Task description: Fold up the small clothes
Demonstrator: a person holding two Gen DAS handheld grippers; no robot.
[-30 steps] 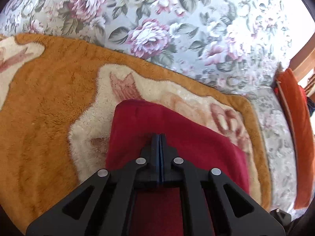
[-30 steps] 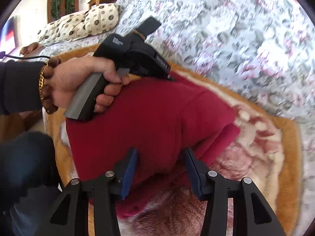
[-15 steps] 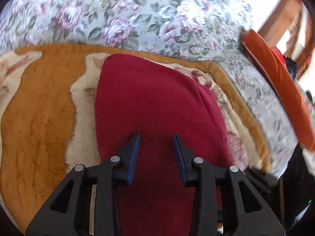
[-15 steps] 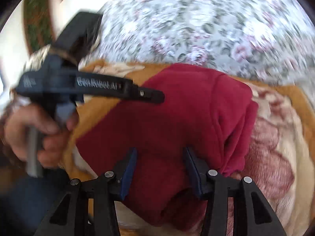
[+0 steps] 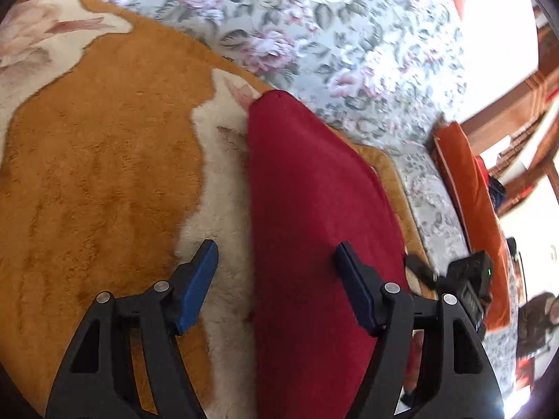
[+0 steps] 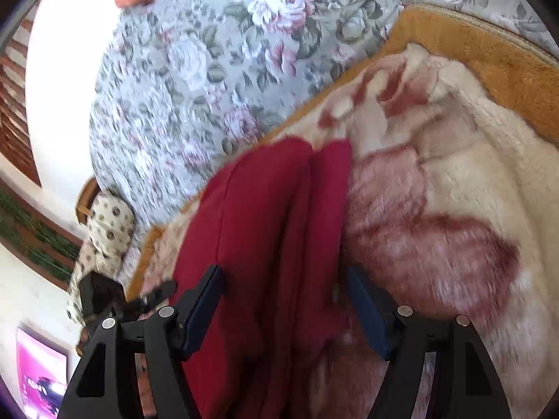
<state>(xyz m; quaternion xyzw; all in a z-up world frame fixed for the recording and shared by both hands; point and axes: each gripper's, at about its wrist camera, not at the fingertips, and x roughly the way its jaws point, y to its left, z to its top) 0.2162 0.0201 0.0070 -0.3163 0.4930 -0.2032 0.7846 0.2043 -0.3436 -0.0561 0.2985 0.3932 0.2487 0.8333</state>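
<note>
1. While both claws stand released, jaws just widened w/ cloth between: left gripper [image 5: 276, 276], right gripper [image 6: 284, 300].
2. Red garment [image 5: 314, 209]: folded, under/ahead of both, on fleece blanket [image 5: 97, 174].
3. Advice: re-pinch 2 edge corners, fold evenly.

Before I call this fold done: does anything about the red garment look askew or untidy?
In the right wrist view the red garment shows two uneven layers at its far edge, not flush. In the left wrist view its top lies smooth on the plush blanket.
</note>
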